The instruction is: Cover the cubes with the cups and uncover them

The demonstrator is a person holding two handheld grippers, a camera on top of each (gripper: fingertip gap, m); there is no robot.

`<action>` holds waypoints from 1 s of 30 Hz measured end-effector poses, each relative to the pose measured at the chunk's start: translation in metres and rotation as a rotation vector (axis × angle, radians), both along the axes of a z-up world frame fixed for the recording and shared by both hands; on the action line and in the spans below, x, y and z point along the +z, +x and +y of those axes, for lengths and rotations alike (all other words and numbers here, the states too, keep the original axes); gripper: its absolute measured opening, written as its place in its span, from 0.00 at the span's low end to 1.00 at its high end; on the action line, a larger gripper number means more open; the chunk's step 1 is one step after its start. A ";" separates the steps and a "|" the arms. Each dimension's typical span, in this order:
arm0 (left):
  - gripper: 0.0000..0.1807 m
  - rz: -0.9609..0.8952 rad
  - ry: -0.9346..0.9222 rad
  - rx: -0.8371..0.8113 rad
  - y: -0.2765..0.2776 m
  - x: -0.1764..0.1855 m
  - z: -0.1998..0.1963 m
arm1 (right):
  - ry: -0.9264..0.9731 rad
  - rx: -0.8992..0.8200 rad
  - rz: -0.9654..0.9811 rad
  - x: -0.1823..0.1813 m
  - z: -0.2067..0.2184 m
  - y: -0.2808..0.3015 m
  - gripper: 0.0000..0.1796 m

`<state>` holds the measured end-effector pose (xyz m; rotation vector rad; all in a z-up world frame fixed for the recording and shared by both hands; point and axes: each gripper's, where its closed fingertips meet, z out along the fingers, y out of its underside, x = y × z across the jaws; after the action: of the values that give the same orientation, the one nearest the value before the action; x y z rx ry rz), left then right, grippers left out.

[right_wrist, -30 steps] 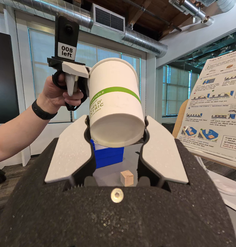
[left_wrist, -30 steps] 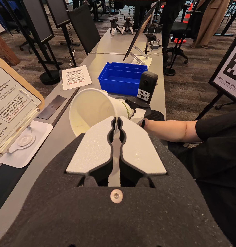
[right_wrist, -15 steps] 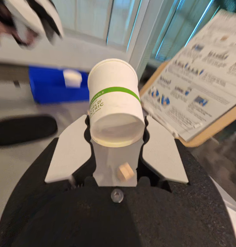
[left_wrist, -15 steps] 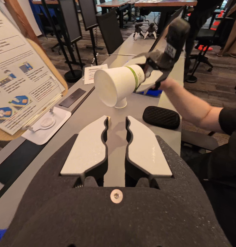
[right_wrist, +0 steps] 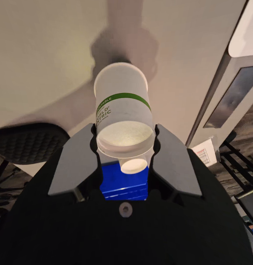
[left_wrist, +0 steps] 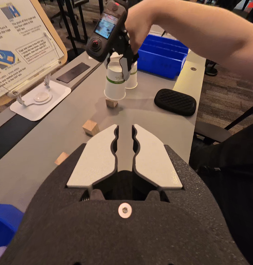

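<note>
Grey worktop (left_wrist: pixel 144 123) stretching ahead of the left tongs (left_wrist: pixel 125 126), matte and bare between the things on it. Blue bin (left_wrist: pixel 160 57) at the far end, beyond the right tongs (left_wrist: pixel 118 71); black padded rest (left_wrist: pixel 175 101) off to the right of both. Instruction board (left_wrist: pixel 22 35) on a white stand, left of the left tongs.

Paper cup (left_wrist: pixel 115 84) clamped in the right tongs (right_wrist: pixel 125 127): white, tapered, one green band round the wall with green print below it, turned mouth-down, narrow base gripped between the two fingers. Rim hanging just above a wooden cube (left_wrist: pixel 111 103), not yet down over it. In the right wrist view the recessed round base of the cup (right_wrist: pixel 123 114) facing the camera. Second white cup (left_wrist: pixel 131 80), also upside down, standing on the worktop just behind the held one.

Left tongs a little apart, holding nothing, low over the worktop. Second pale wooden cube (left_wrist: pixel 90 127) just left of their tips; third cube (left_wrist: pixel 61 158) farther back along their left side, partly hidden by the body.
</note>
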<state>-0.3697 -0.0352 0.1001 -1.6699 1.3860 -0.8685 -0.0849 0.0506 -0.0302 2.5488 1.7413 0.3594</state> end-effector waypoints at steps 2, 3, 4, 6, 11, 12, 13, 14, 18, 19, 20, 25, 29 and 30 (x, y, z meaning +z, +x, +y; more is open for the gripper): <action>0.09 0.032 -0.011 0.010 -0.007 -0.009 0.001 | -0.019 0.001 0.028 -0.013 0.005 -0.007 0.43; 0.09 0.046 -0.017 0.015 -0.010 -0.013 0.001 | -0.024 0.005 0.033 -0.019 0.007 -0.009 0.42; 0.09 0.059 -0.024 0.016 -0.012 -0.017 0.001 | -0.023 0.015 0.029 -0.023 0.010 -0.010 0.42; 0.09 0.080 -0.031 0.016 -0.016 -0.023 0.001 | -0.043 0.020 0.028 -0.032 0.011 -0.013 0.43; 0.10 0.144 0.010 0.072 -0.032 -0.032 0.012 | -0.064 0.033 0.004 -0.041 0.013 -0.014 0.42; 0.10 0.163 0.024 0.097 -0.039 -0.033 0.017 | -0.063 0.035 0.004 -0.042 0.014 -0.015 0.42; 0.11 0.185 0.035 0.130 -0.047 -0.034 0.024 | -0.064 0.038 -0.001 -0.043 0.014 -0.014 0.43; 0.11 0.209 0.047 0.171 -0.057 -0.035 0.032 | -0.060 0.043 -0.012 -0.044 0.015 -0.013 0.43; 0.15 0.378 0.126 0.370 -0.118 -0.039 0.080 | -0.066 0.052 -0.044 -0.051 0.014 -0.009 0.43; 0.17 0.434 0.142 0.416 -0.135 -0.042 0.094 | -0.065 0.055 -0.046 -0.052 0.013 -0.009 0.43; 0.17 0.491 0.150 0.448 -0.152 -0.046 0.106 | -0.050 0.060 -0.046 -0.053 0.015 -0.009 0.45; 0.16 0.780 0.168 0.481 -0.217 -0.081 0.150 | 0.074 0.081 0.007 -0.043 0.020 -0.015 0.52; 0.11 0.822 0.138 0.456 -0.226 -0.101 0.171 | 0.264 0.117 0.125 -0.009 0.017 -0.032 0.53; 0.11 0.818 0.111 0.442 -0.225 -0.107 0.173 | 0.300 0.119 0.163 0.000 0.012 -0.036 0.53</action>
<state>-0.5948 0.1376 -0.0065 -2.2328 1.4202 0.1819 -0.1208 0.0625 -0.0300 2.7509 2.0450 0.4614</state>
